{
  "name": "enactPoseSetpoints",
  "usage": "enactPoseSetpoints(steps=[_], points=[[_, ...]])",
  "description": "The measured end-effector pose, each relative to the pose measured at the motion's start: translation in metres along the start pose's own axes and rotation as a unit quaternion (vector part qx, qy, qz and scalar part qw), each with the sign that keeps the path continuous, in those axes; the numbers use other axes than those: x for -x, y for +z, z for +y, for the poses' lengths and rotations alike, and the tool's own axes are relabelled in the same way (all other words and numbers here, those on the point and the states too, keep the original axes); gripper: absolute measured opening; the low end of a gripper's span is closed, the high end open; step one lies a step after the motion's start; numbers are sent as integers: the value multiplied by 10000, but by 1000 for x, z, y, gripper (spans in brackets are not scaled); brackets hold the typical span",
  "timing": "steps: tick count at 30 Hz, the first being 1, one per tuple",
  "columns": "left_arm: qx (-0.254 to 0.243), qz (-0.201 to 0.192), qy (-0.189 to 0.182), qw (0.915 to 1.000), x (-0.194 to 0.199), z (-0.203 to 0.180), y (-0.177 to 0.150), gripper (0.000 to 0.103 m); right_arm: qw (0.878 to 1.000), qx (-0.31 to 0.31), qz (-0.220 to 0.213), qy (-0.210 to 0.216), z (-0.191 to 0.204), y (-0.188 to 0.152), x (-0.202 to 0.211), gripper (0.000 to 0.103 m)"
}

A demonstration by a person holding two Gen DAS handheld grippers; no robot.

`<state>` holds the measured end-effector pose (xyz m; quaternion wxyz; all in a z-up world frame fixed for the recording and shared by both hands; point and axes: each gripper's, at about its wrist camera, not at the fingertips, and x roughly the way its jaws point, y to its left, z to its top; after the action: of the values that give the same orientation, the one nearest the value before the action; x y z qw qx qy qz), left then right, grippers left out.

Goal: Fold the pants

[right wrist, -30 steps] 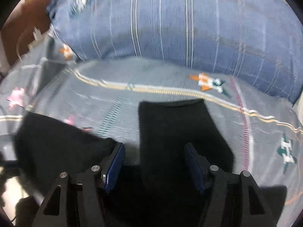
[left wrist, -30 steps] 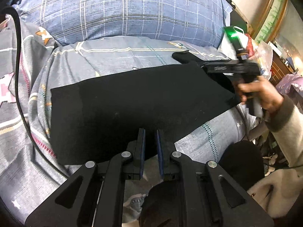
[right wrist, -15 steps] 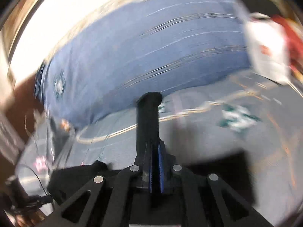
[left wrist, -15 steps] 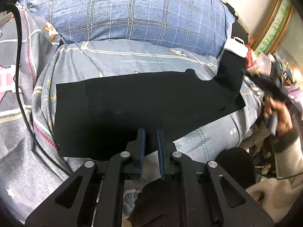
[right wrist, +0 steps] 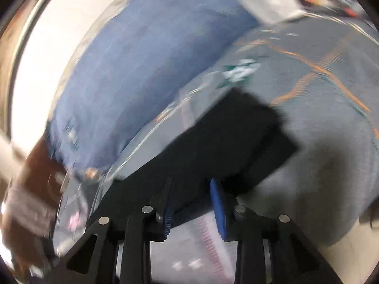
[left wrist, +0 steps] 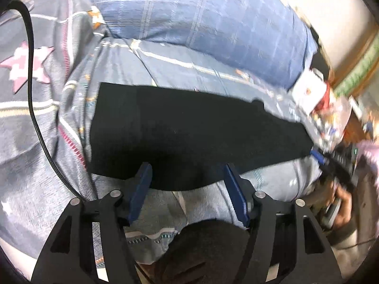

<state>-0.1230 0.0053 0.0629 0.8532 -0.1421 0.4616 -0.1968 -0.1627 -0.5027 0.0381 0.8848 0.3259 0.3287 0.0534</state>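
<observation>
While both views are motion-blurred, the black pants [left wrist: 189, 137] read clearly: folded into a long flat band lying across the bed [left wrist: 42, 146], w/ one end near the left gripper [left wrist: 187, 184] and the other end running off toward the right gripper [left wrist: 331, 163] at the frame's right edge. Bed cover is grey-blue w/ thin stripes, small orange and green motifs & a pink star patch [left wrist: 26, 66]. Behind the pants sits a big blue checked pillow [left wrist: 213, 21] against a pale wall [left wrist: 336, 11]. A black cable [left wrist: 35, 108] trails over the bedding on the left. Clutter, incl. a white packet [left wrist: 308, 90], piles up past the bed's far right; details too blurred to tell.

Left jaws have just been opening and stand spread, pads clear of the pants' near edge. Right jaws have just been opening too, parted a little, w/ the pants' edge [right wrist: 213, 156] just ahead and nothing pinched between them. The person's hand [left wrist: 341, 203] grips the right gripper's handle.
</observation>
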Motion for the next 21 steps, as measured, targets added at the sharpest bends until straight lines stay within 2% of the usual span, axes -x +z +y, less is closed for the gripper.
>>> enactPoseSetpoints(steps=[2, 4, 6, 8, 10, 11, 13, 14, 18, 20, 21], points=[[149, -23, 20, 9999, 4, 5, 0, 62, 9965, 787, 206, 190, 37, -8, -6, 29], [220, -34, 66, 9997, 4, 8, 0, 63, 9835, 1710, 505, 307, 75, -17, -18, 29], [271, -30, 224, 9994, 3, 12, -2, 63, 9569, 2760, 794, 422, 120, -34, -36, 29], [375, -56, 382, 9986, 3, 19, -1, 63, 9367, 3305, 1020, 542, 148, -46, -55, 29], [583, -159, 425, 9973, 6, 29, 1, 64, 9152, 3742, 1285, 772, 172, -64, -75, 29], [716, -197, 441, 9963, 6, 35, 2, 65, 8992, 4041, 1448, 847, 186, -74, -86, 29], [929, -241, 469, 9943, 5, 43, 7, 67, 8747, 4458, 1655, 934, 198, -96, -101, 30], [988, -243, 492, 9936, 2, 47, 11, 67, 8576, 4719, 1789, 991, 208, -107, -109, 30], [944, -239, 516, 9939, -7, 48, 19, 67, 8196, 5266, 1996, 1058, 223, -131, -133, 33], [936, -243, 479, 9942, -10, 49, 22, 67, 8069, 5452, 2021, 1037, 229, -137, -144, 33], [943, -248, 453, 9942, -11, 48, 24, 67, 8054, 5496, 1983, 1002, 229, -137, -148, 33]])
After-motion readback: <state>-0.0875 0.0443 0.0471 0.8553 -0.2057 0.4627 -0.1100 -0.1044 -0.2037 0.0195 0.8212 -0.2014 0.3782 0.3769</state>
